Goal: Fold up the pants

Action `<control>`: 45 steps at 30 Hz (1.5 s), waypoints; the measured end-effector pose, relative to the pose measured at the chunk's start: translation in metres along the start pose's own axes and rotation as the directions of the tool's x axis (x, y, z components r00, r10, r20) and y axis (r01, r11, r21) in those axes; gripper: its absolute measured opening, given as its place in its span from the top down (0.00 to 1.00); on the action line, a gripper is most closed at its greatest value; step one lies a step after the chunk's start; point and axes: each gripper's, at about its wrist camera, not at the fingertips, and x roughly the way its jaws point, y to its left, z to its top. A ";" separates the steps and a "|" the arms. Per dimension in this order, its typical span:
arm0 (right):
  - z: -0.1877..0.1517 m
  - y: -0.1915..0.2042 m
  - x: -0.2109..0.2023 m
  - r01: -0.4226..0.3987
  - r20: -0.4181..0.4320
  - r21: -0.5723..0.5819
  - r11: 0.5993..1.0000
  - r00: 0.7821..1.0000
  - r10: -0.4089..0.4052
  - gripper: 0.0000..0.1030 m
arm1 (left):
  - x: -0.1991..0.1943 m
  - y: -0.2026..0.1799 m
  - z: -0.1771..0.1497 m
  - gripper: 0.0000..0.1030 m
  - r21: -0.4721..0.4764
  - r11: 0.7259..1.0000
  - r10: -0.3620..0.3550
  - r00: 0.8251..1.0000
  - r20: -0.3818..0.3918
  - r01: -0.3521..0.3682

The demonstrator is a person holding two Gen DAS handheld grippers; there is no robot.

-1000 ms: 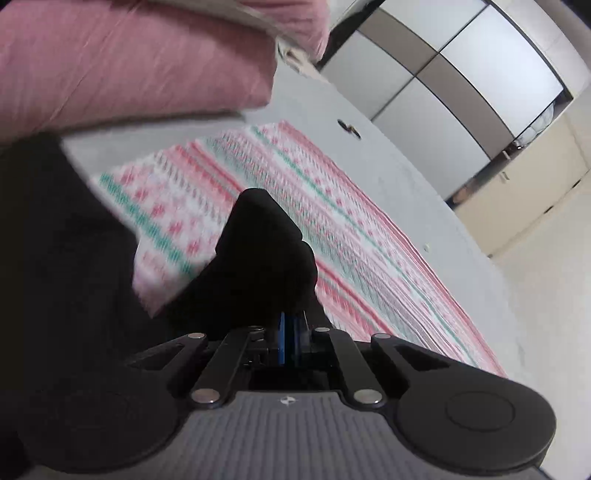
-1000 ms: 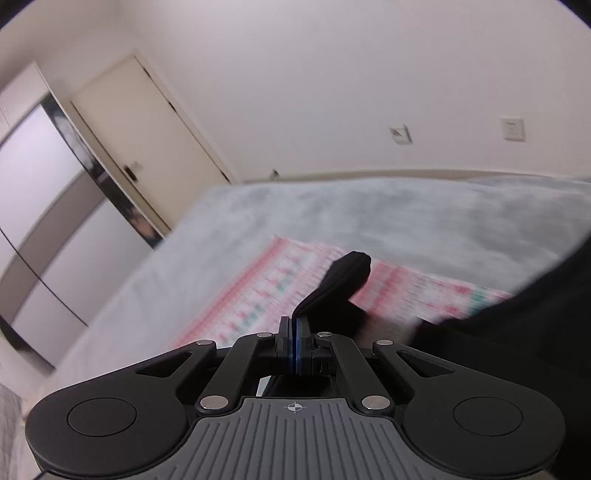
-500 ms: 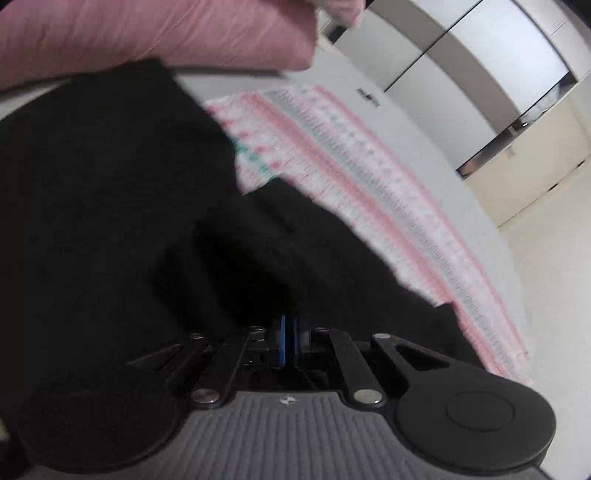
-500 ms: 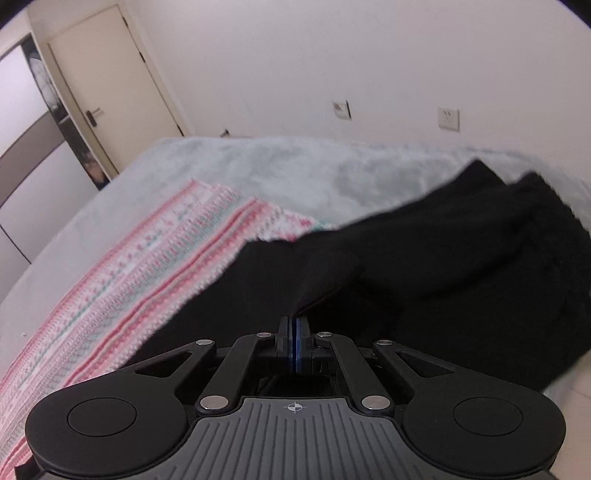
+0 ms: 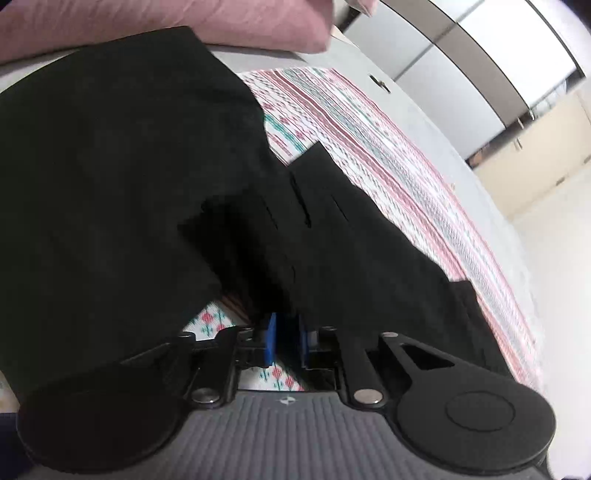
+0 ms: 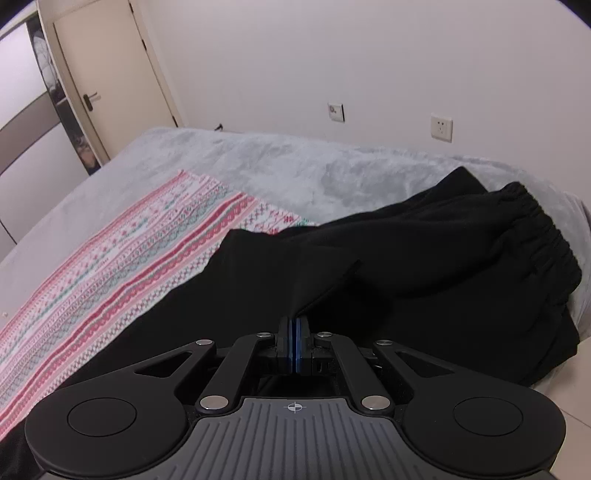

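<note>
A bedroom in a home.
A bed (image 6: pixel 258 166) with grey plush cover, patterned blanket (image 6: pixel 129 254) and pink pillow (image 5: pixel 166 22); a cream door (image 6: pixel 110 74), a sliding-door wardrobe (image 5: pixel 461 48), and a wall socket (image 6: pixel 441 127).

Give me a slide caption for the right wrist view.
Right gripper shut on black pants laid over patterned blanket.

A grey bed (image 6: pixel 258 166) carries a pink, white and green patterned blanket (image 6: pixel 122 258) spread flat on it. A pink pillow (image 5: pixel 166 22) lies at one end of the bed, while beyond the bed's far corner stands a cream door (image 6: pixel 110 74), with a wall socket (image 6: pixel 441 127) above the bed's far edge.
</note>
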 end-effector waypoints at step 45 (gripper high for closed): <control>0.018 -0.039 -0.007 -0.280 0.127 0.371 0.886 0.960 0.250 0.96 | -0.010 -0.030 0.024 0.69 -0.015 1.000 0.009 0.981 0.194 -0.006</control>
